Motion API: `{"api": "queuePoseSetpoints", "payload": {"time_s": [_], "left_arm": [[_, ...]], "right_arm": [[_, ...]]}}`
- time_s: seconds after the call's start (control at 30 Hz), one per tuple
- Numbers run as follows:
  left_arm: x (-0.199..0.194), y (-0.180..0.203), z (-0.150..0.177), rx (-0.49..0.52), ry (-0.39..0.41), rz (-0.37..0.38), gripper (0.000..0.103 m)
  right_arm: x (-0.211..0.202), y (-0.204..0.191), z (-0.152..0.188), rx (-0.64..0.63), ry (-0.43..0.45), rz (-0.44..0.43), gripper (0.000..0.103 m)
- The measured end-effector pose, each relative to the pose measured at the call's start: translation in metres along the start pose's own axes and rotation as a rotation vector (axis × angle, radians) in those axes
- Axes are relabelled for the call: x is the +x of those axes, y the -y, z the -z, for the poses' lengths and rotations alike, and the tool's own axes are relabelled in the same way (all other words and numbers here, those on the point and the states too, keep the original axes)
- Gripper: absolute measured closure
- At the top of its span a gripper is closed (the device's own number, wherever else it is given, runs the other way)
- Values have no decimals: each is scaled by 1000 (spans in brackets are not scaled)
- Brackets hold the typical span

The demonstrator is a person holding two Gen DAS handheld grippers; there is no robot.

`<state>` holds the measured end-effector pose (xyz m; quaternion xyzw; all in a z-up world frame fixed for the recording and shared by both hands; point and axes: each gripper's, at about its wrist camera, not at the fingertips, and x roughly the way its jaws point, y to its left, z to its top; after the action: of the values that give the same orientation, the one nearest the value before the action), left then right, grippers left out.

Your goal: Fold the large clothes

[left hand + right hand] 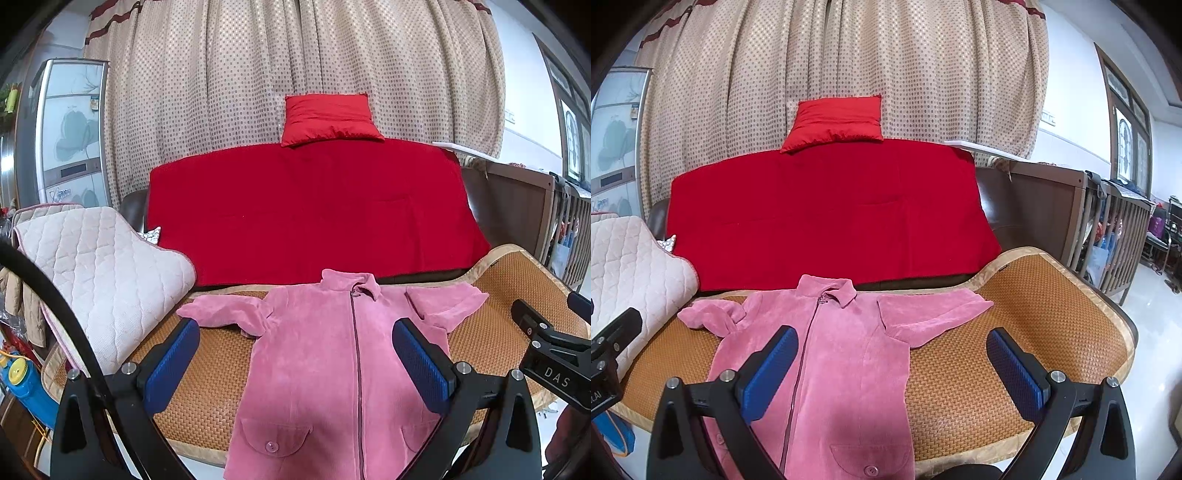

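Curtain (295,66), one, dotted beige, hangs behind everything. One red blanket (314,210) drapes the sofa back, one red cushion (328,120) on top. One woven mat (1015,332) covers the seat, and one pink jacket (332,362) lies flat on it, zipped, both sleeves spread, collar toward the blanket. One quilted pad (96,277) sits at the left. Two claws: left claw (295,365) and right claw (890,373), each spread wide, gripping nothing. Lettering "DAS" shows on the right claw's body.
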<state>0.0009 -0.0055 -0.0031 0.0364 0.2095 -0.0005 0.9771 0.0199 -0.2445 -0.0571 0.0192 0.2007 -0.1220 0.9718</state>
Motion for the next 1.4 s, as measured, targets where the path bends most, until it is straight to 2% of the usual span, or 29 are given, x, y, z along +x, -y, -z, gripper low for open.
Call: {"api": "queuePoseSetpoints", "payload": {"time_s": [0.2,0.27,0.37,0.47,0.6,0.77,1.0,1.13,1.3,1.4], "left_arm": [[8,0,2,0,-18,5,0],[20,-1,4,-3,-51,18,0],[50,-4,14,-13,-141,32,0],[87,-12,31,-42,-247,23,0],[128,-23,53,-63,-337,-1,0],[165,-33,73,-93,-404,19,0],[197,-30,75,-78,-435,20,0],[219,-22,73,-54,-453,32,0],[235,-8,66,-25,-438,37,0],[240,2,61,-6,-433,43,0]], "right_arm": [[10,0,1,-1,-12,3,0],[20,2,3,5,-26,-5,0],[42,14,7,36,-52,-18,0],[73,38,15,104,-79,-36,0],[115,80,29,202,-97,-25,0],[181,130,46,387,-181,-76,0],[273,177,62,680,-221,-175,0],[322,197,72,830,-257,-208,15],[366,215,85,989,-320,-216,22],[381,213,86,1004,-361,-203,25]]}}
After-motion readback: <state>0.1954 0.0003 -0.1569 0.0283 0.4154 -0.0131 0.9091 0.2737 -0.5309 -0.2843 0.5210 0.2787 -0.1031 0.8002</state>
